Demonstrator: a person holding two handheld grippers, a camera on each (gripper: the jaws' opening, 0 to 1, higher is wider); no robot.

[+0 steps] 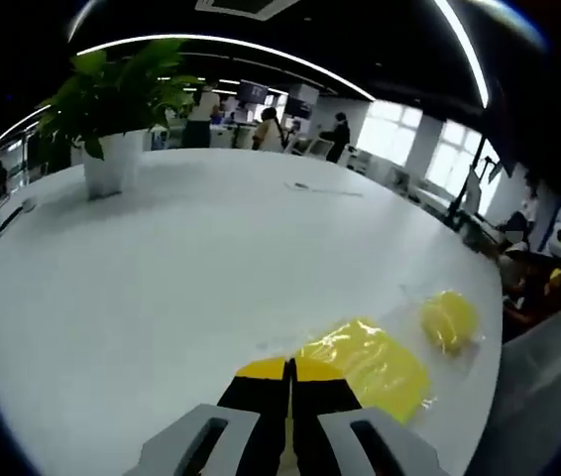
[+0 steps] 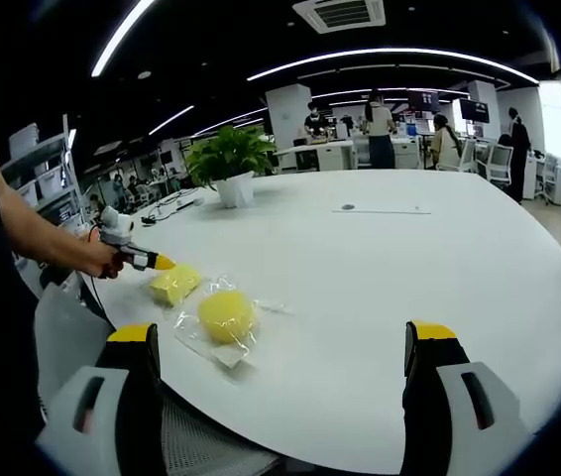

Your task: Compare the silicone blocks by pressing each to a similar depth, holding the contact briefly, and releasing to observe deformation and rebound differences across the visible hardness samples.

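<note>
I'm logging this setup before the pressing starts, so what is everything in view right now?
Square silicone block: one, yellow, in clear wrap, near the table edge, at the left gripper's tip.
Round silicone block: one, yellow, on clear wrap, beside the square one.
Table: one, white, large, rounded.
Potted plant: one, green in a white pot, far side of the table.
People: several, at desks in the background.
Ceiling lights: long white strips.
Left gripper: black jaws, yellow tips, closed together.
Right gripper: black jaws, yellow tips, wide apart.
Hand: holding the left gripper.
</note>
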